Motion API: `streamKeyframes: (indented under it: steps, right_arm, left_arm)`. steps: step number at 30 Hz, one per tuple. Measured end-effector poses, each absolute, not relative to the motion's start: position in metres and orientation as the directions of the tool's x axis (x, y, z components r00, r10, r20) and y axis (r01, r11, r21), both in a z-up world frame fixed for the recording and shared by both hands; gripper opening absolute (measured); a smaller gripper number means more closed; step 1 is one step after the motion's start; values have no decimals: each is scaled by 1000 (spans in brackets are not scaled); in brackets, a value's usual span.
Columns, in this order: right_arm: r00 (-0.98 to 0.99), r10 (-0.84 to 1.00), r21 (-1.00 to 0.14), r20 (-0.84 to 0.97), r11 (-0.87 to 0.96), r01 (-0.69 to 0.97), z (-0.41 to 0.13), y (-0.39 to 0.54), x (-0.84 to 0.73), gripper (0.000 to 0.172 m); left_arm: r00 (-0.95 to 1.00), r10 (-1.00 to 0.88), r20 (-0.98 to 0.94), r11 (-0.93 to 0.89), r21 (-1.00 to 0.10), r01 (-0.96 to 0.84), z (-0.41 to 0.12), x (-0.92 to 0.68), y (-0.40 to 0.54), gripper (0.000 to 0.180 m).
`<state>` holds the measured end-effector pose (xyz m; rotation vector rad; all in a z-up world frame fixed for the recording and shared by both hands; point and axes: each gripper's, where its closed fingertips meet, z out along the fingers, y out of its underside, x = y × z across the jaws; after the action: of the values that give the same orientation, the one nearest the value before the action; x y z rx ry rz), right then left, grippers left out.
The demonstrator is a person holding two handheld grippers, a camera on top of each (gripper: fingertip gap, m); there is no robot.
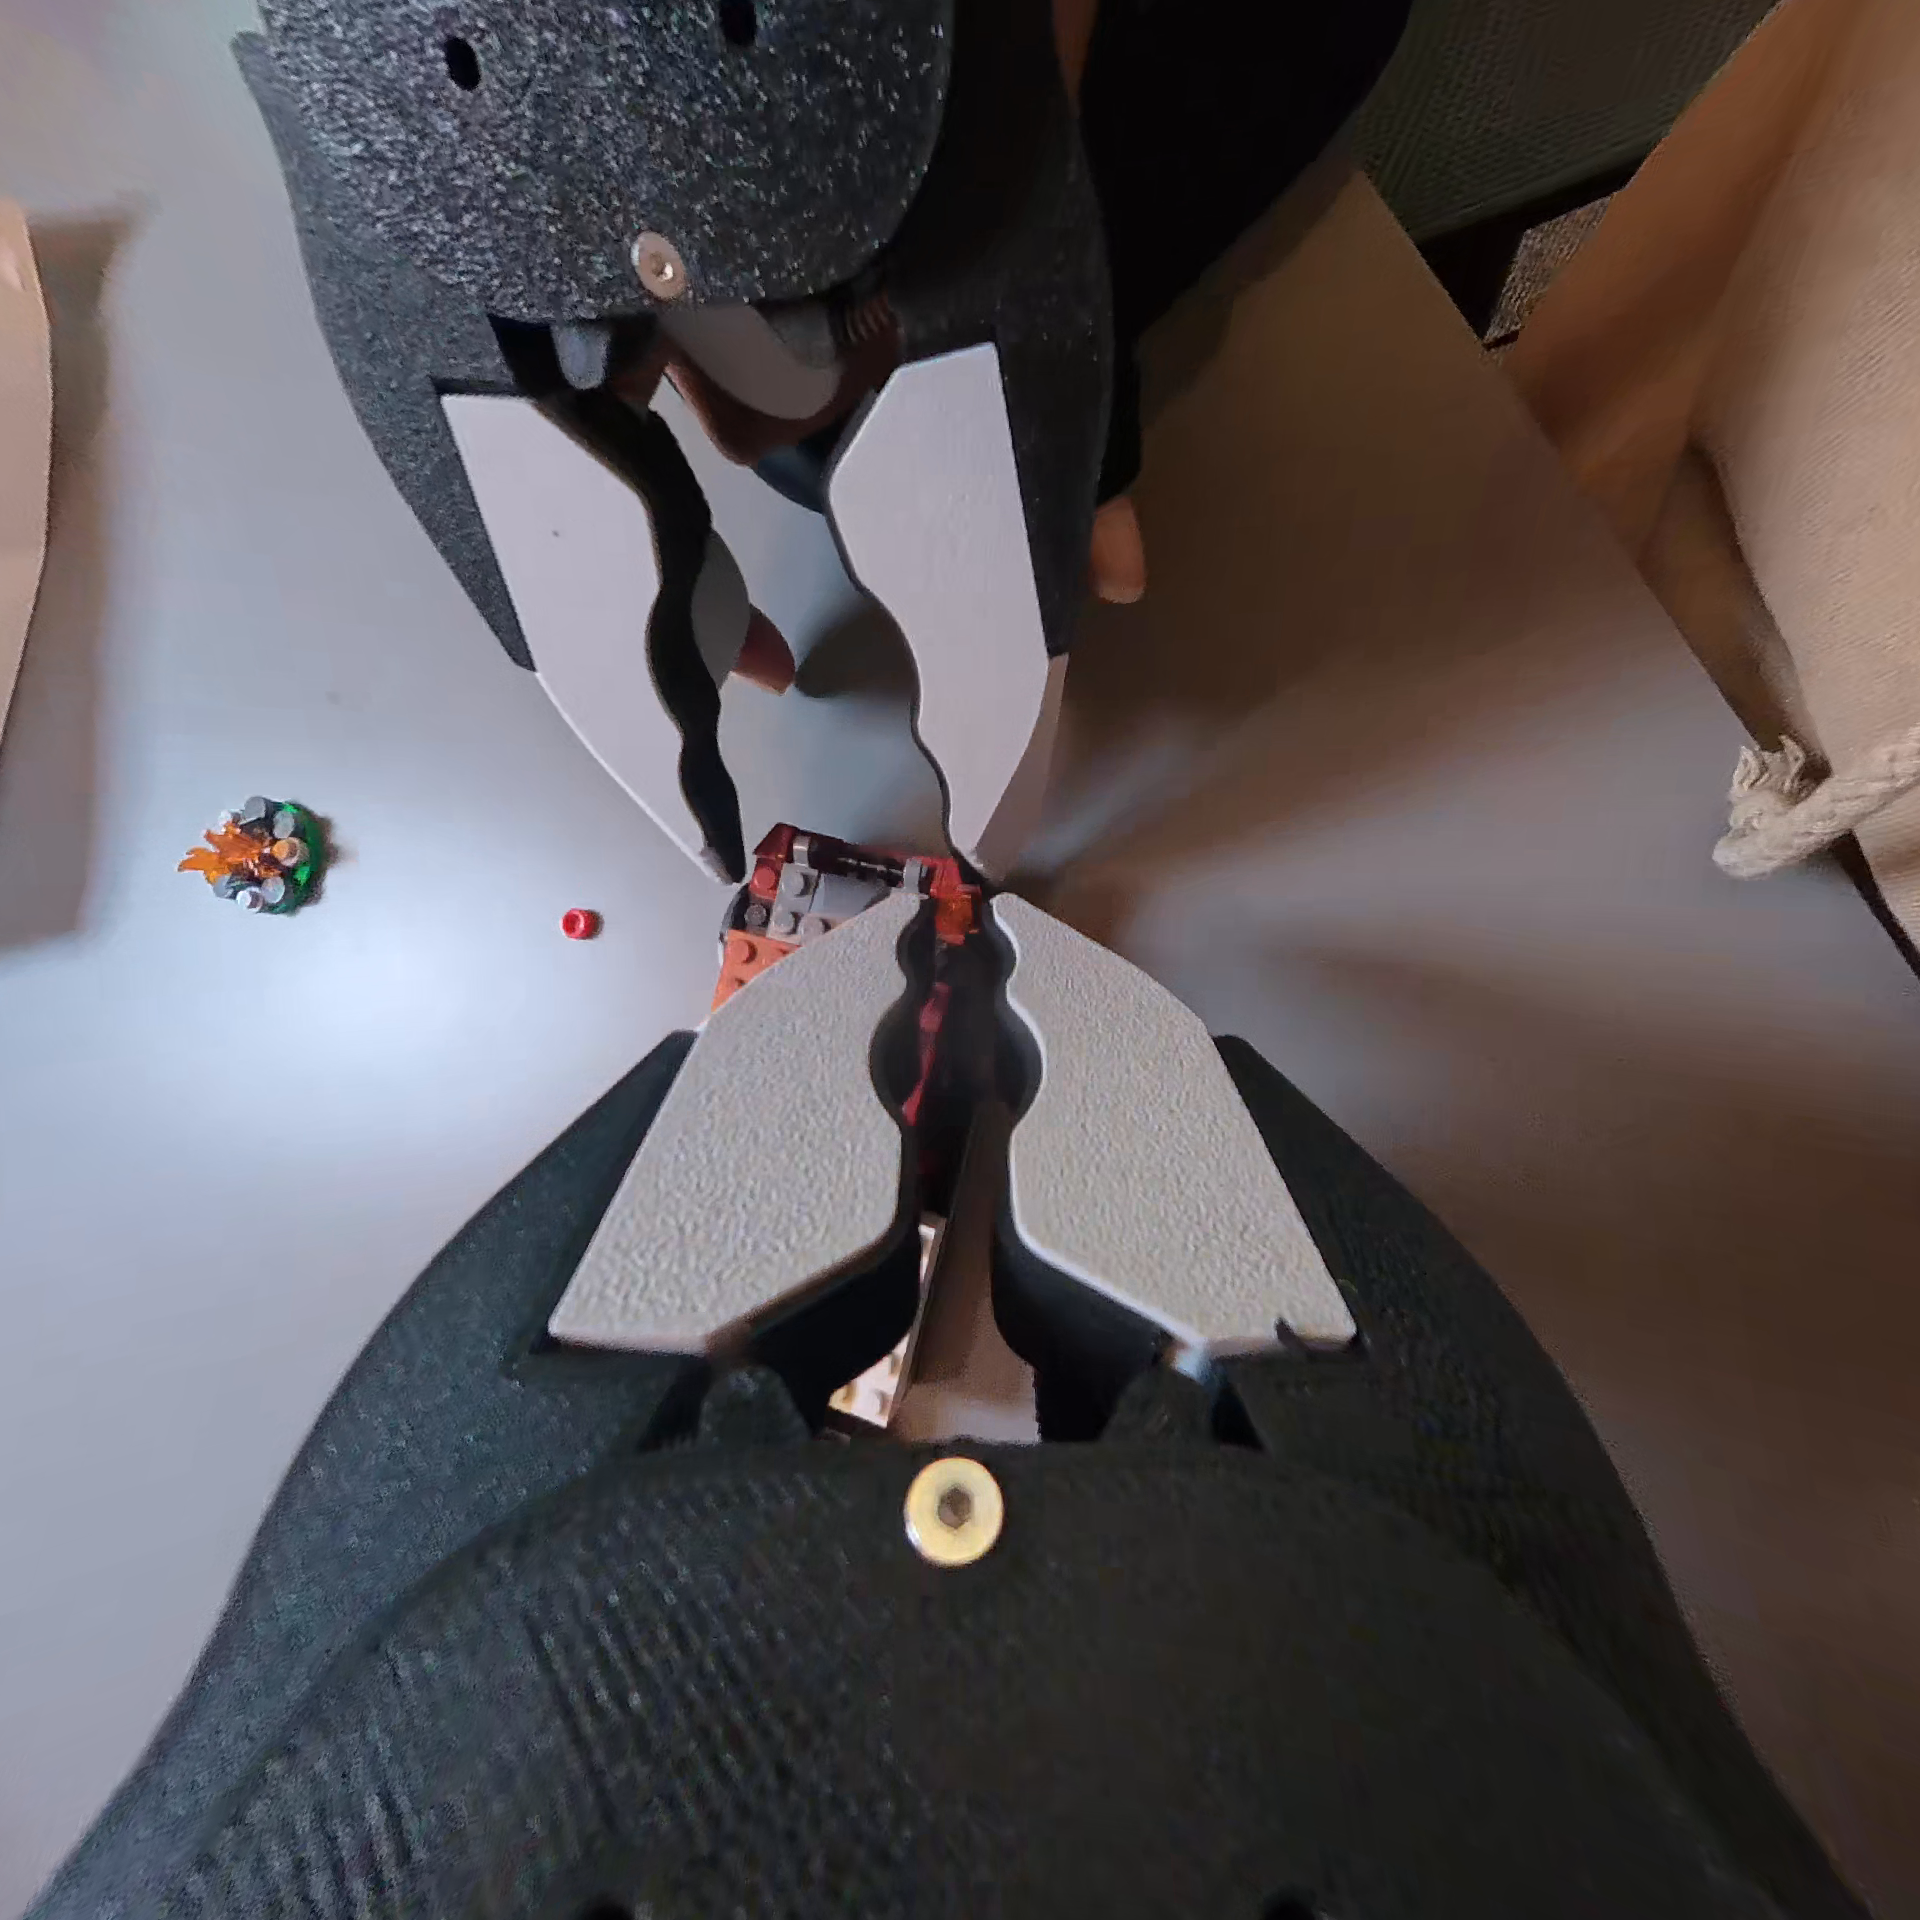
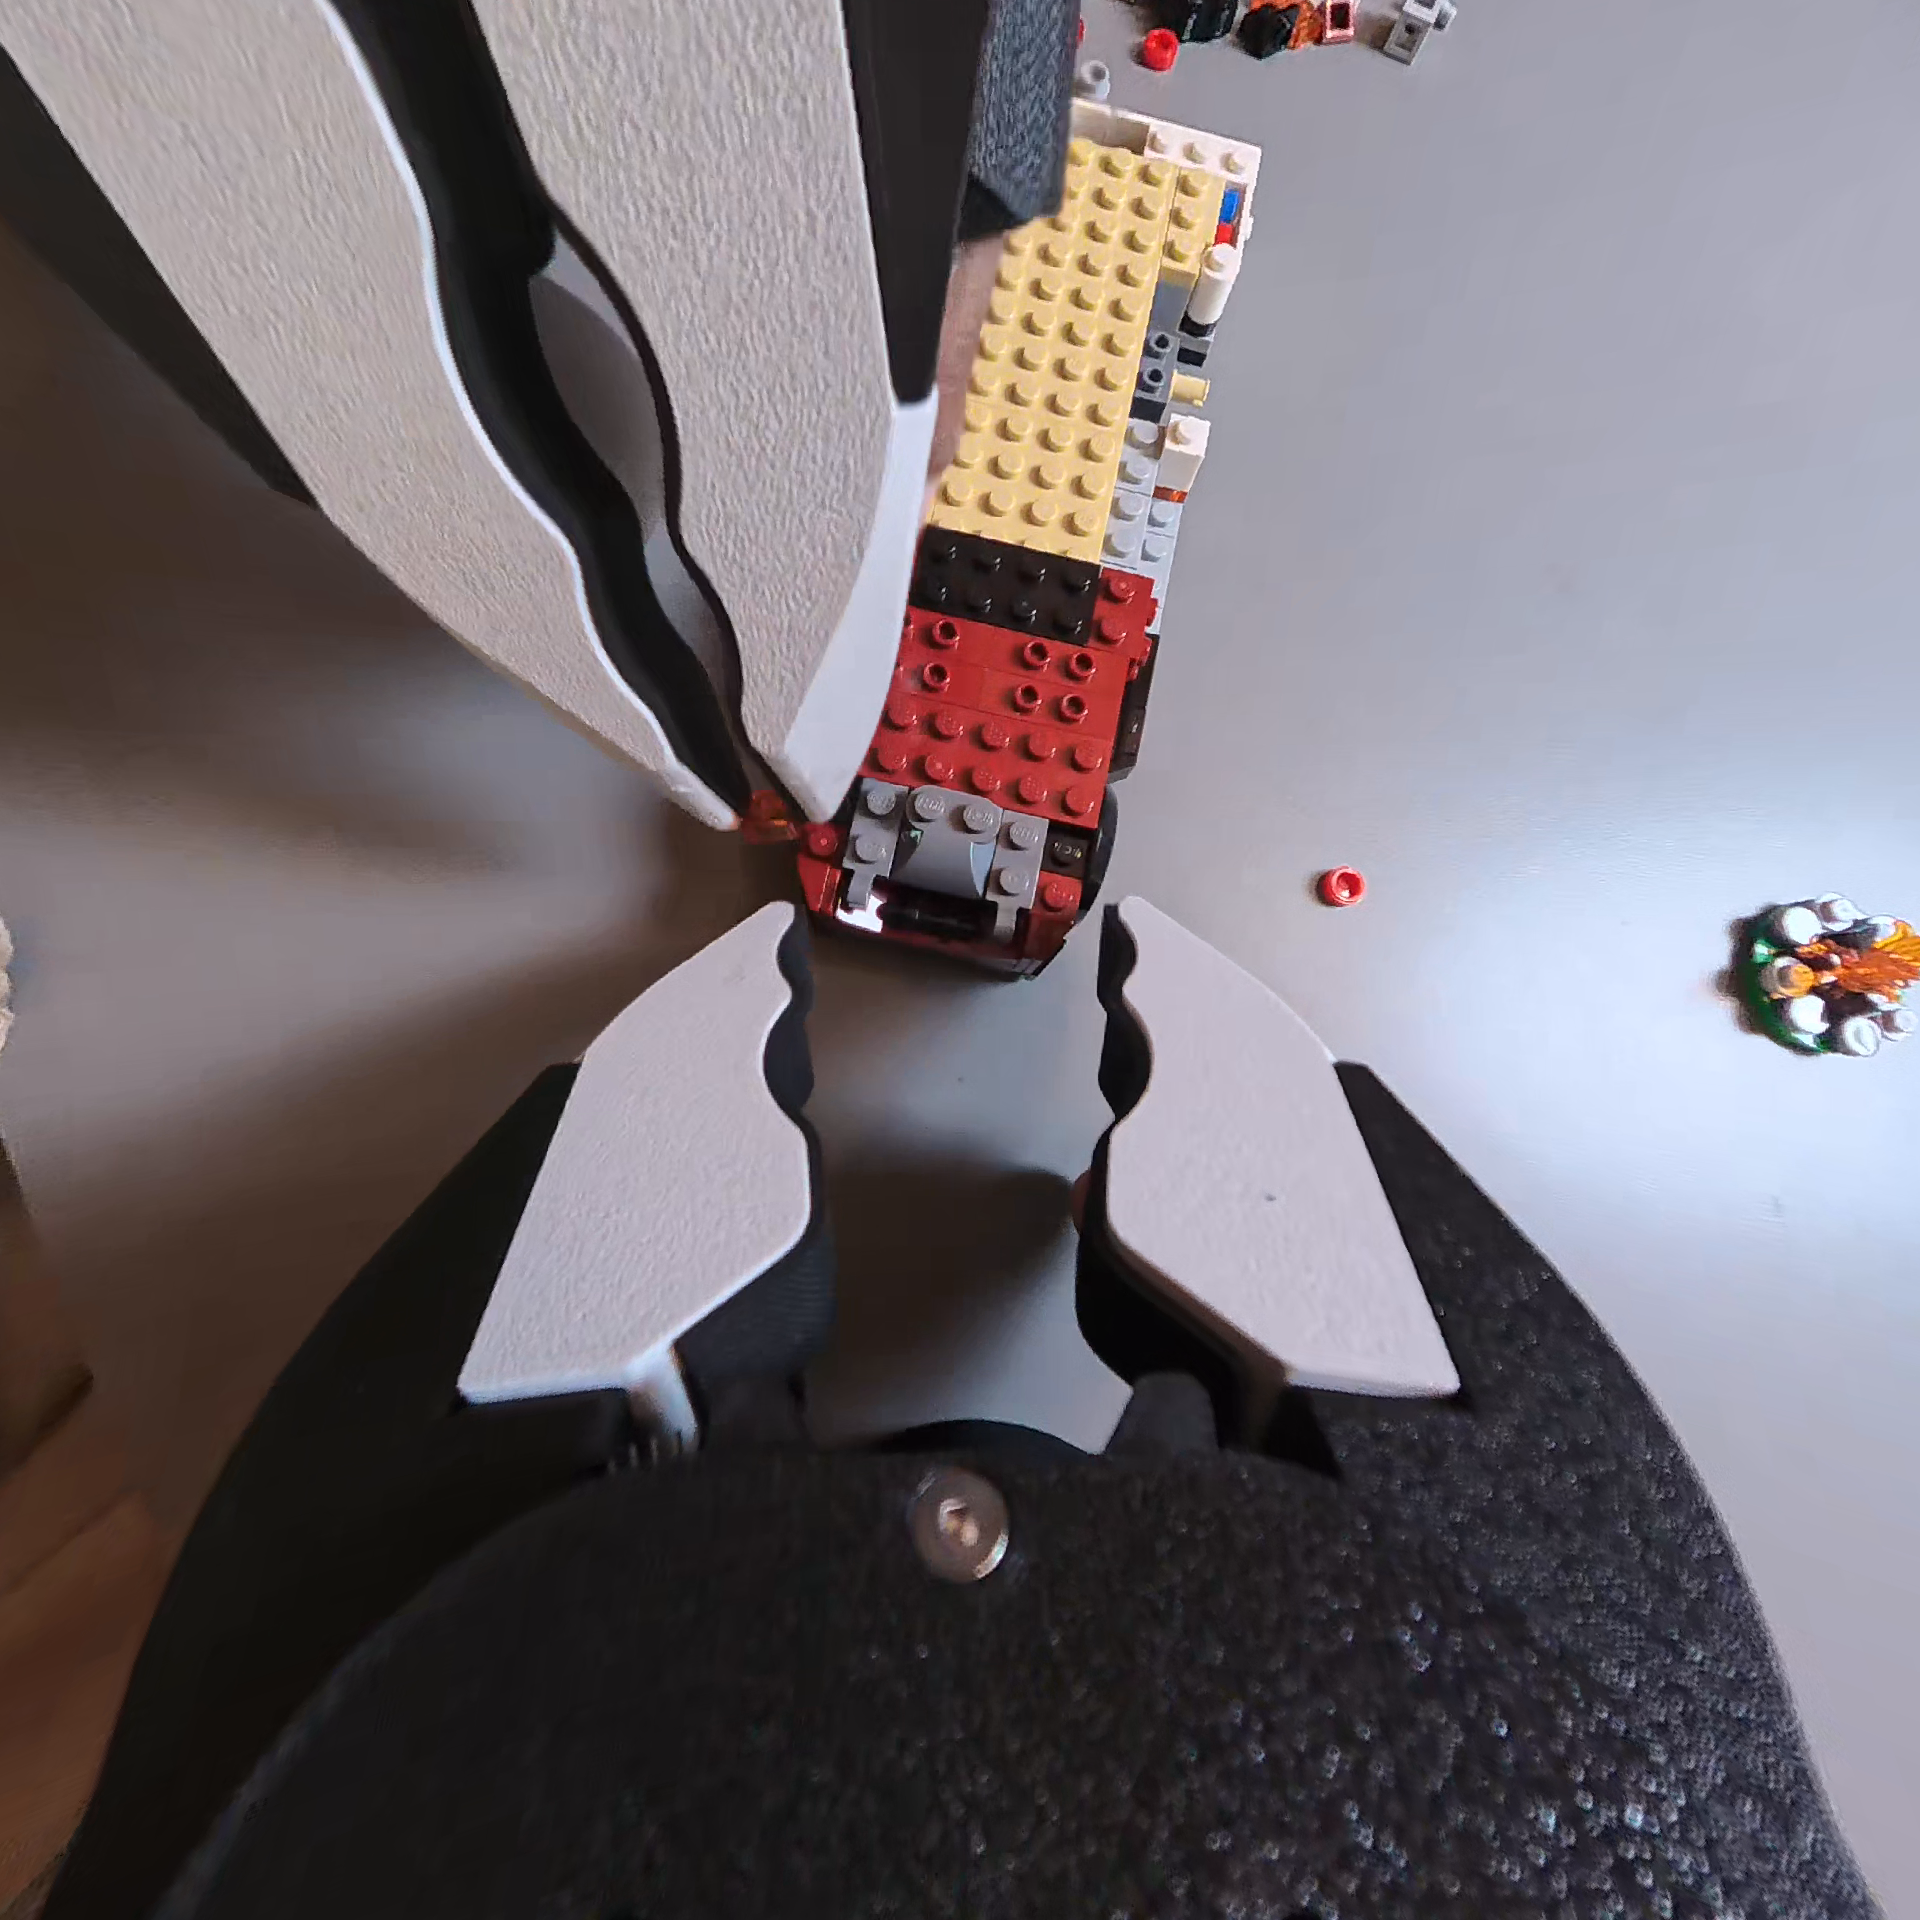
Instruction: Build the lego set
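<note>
on the grey table [image 2: 1507, 520], a toy brick truck [image 2: 1029, 623] lies lengthwise, its dark red cab toward the right wrist camera and its tan studded bed running away from it. grey bricks cover the cab's nose.

left tool [image 2: 766, 816]: fingers nearly closed, gripping a small see-through orange piece [image 2: 771, 814] at the tips. the piece sits at the front corner of the cab, just beside a red stud on the truck; whether it is already seated on the truck cannot be told. in the left wrist view the same orange piece [image 1: 954, 914] shows between the two grey fingertips, against the cab's edge.

right tool [image 2: 951, 925]: jaws wide apart, nothing in them. the fingertips stand either side of the cab's nose, near it, with bare table showing between each pad and the bricks. a person's fingertips show behind this tool in the left wrist view.

other items: a small red round stud [image 2: 1340, 885] lies loose on the table beside the cab, apart from both tools. farther out sits a green round base with grey studs and orange flame pieces [image 2: 1834, 977]. a scatter of loose bricks [image 2: 1299, 21] lies beyond the truck's far end. a beige cloth bag [image 1: 1818, 520] rests at the table's edge in the left wrist view.
</note>
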<state>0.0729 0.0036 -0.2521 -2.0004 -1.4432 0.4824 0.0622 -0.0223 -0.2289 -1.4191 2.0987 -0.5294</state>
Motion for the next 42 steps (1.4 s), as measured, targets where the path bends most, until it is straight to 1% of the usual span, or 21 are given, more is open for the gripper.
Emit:
streamKeyframes:
  steps: [4,11,19,23,25,27,31,35,38,40,41,42]
  right_arm:
    - [338,939,-669,58,-215,711,-252,3,73,51]
    - [337,940,-668,51,-219,711,-253,3,73,51]
    - [336,941,-670,45,-221,709,-253,4,72,51]
    - [336,941,-674,44,-220,705,-252,4,72,50]
    - [333,942,-679,43,-217,701,-251,3,72,51]
    - [327,944,-677,49,-209,705,-251,2,72,53]
    - [321,945,-659,60,-204,724,-253,2,69,58]
    - [312,948,-647,68,-197,737,-254,10,69,55]
    - [327,939,-640,109,-185,746,-251,23,78,53]
    - [323,935,-661,143,-153,735,-244,27,82,52]
    - [316,934,-675,168,-125,727,-239,27,84,51]
    - [303,932,-688,199,-87,721,-234,26,86,48]
  left_arm:
    - [-326,-911,-251,411,-559,-720,-236,64,-20,7]
    - [-334,-904,-269,428,-540,-725,-240,62,-16,10]
    - [-332,-901,-281,434,-546,-717,-239,63,-16,12]
    - [-306,-909,-282,415,-566,-712,-233,63,-13,16]
    - [-273,-923,-270,383,-590,-711,-227,59,-8,25]
    - [-230,-941,-248,335,-596,-730,-224,49,3,41]
    - [-170,-962,-213,262,-559,-787,-236,26,32,71]
    - [-222,-962,-162,273,-483,-832,-252,20,43,89]
    - [-285,-952,-113,305,-428,-851,-261,21,39,86]
    - [-285,-955,-82,291,-440,-849,-264,26,36,78]
    - [-270,-960,-81,277,-445,-852,-264,28,37,77]
    - [-246,-965,-90,259,-457,-851,-262,30,40,69]
